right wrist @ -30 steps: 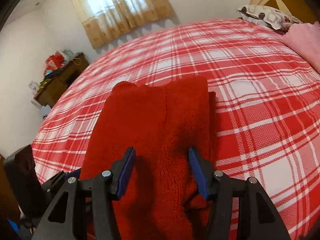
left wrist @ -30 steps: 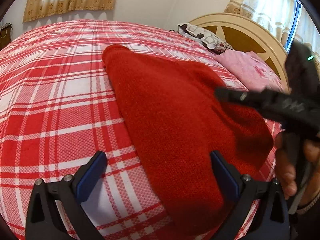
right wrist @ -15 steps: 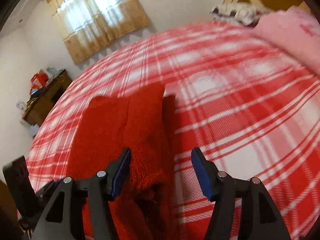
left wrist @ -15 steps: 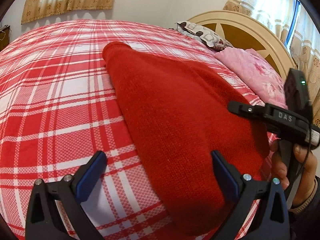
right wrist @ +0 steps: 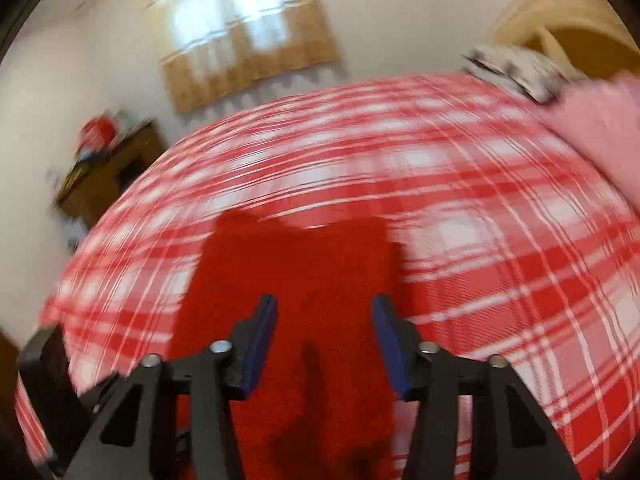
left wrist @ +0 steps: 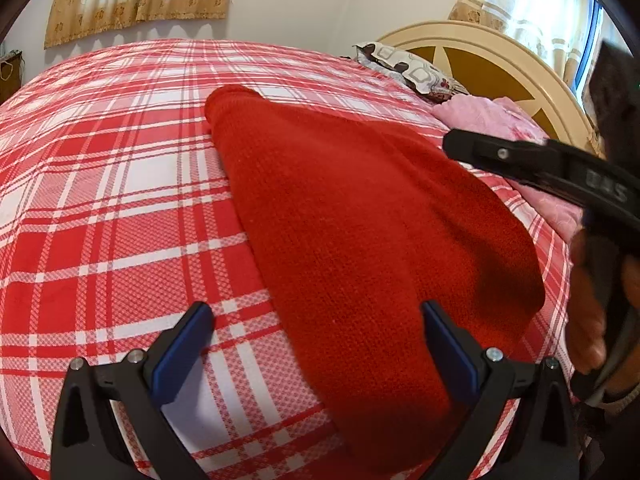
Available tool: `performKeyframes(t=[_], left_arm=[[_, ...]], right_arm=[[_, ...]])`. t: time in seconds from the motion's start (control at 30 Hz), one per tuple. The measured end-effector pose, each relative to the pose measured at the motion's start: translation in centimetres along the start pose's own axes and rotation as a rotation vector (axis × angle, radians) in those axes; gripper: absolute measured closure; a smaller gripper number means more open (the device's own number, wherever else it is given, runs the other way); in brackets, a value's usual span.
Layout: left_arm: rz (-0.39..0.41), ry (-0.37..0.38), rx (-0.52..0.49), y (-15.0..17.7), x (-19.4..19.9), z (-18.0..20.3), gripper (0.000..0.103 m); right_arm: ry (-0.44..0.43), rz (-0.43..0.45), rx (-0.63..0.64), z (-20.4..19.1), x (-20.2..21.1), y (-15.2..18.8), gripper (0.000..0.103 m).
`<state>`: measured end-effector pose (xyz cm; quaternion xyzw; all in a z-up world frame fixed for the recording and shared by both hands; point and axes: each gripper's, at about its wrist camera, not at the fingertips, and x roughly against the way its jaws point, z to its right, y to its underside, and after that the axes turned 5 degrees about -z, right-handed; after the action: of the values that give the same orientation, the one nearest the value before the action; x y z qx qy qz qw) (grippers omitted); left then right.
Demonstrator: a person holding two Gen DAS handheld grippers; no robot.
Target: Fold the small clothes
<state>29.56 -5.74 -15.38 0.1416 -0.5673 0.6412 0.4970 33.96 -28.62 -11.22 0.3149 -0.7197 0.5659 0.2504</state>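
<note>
Left gripper [left wrist: 316, 350]: jaws spread wide, nothing pinched; its right blue pad [left wrist: 448, 354] lies against the near part of the red knit garment [left wrist: 360, 232], while the left pad stands over bare bedspread, so the garment's near left edge runs between the two pads without being clamped. Right gripper [right wrist: 324, 346]: jaws partly apart and just been closing; in its own view, which is motion-blurred, the pads hang above the red cloth with a gap on each side, and I see no fabric pressed between them, so it reads as released. In the left wrist view the right gripper shows from the side at the right edge as a black arm reaching over the garment's right border, with the person's hand [left wrist: 588, 304] wrapped round its handle below. The garment lies flat on the red-and-white plaid bedspread [left wrist: 120, 200], folded lengthwise into a long narrow shape, wide end near the grippers, narrow rounded end pointing away toward the far side of the bed. Beyond it on the right: a pink cloth [left wrist: 484, 120], then a patterned pillow [left wrist: 404, 66] against the cream headboard [left wrist: 500, 52]. Farthest back, tan curtains [left wrist: 136, 0] on the white wall; a dark wooden cabinet [right wrist: 108, 172] with clutter on top stands at the left in the right wrist view.
</note>
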Motion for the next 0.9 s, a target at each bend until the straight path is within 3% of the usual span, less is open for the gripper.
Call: performKeyframes(t=[0.1,0.2,0.23,0.27,0.4,0.6,0.73,0.8,0.83,0.9], left_arm=[[0.009,0.015,0.011,0.0,0.2,-0.3,0.000],[0.030,0.081,0.058,0.1,0.6,-1.2,0.000],[0.040,0.109,0.087,0.1,0.8,-1.8,0.000],[0.044,0.122,0.101,0.2,0.8,-2.0,0.000],[0.045,0.115,0.097,0.2,0.9,-2.1,0.000],[0.029,0.048,0.058,0.0,0.9,-1.1,0.000],[0.080,-0.007,0.042,-1.2,1.1,0.1,0.000],[0.030,-0.020,0.030,-1.5,-0.2,0.3,0.000],[0.004,-0.010,0.043,-1.5,-0.9,0.2,0.000],[0.006,0.015,0.077,-1.4,-0.8,-0.2,0.000]], right_arm=[[-0.078,-0.052,-0.091,3.0,-1.1,-0.3,0.058],[-0.157,-0.090,-0.077,3.5,-2.3,-0.9,0.058],[-0.170,-0.114,-0.065,3.2,-3.0,-1.1,0.068],[-0.166,-0.141,-0.053,3.0,-3.6,-1.0,0.085],[-0.075,-0.115,-0.043,2.9,-4.0,-0.4,0.092],[-0.050,-0.130,-0.110,5.8,-5.4,0.3,0.093],[-0.085,-0.132,-0.095,6.1,-4.9,0.1,0.092],[-0.132,-0.135,-0.083,5.9,-4.4,-0.7,0.092],[-0.156,-0.125,-0.098,6.1,-4.0,-1.1,0.090],[-0.198,-0.108,-0.140,6.5,-3.9,-2.2,0.069]])
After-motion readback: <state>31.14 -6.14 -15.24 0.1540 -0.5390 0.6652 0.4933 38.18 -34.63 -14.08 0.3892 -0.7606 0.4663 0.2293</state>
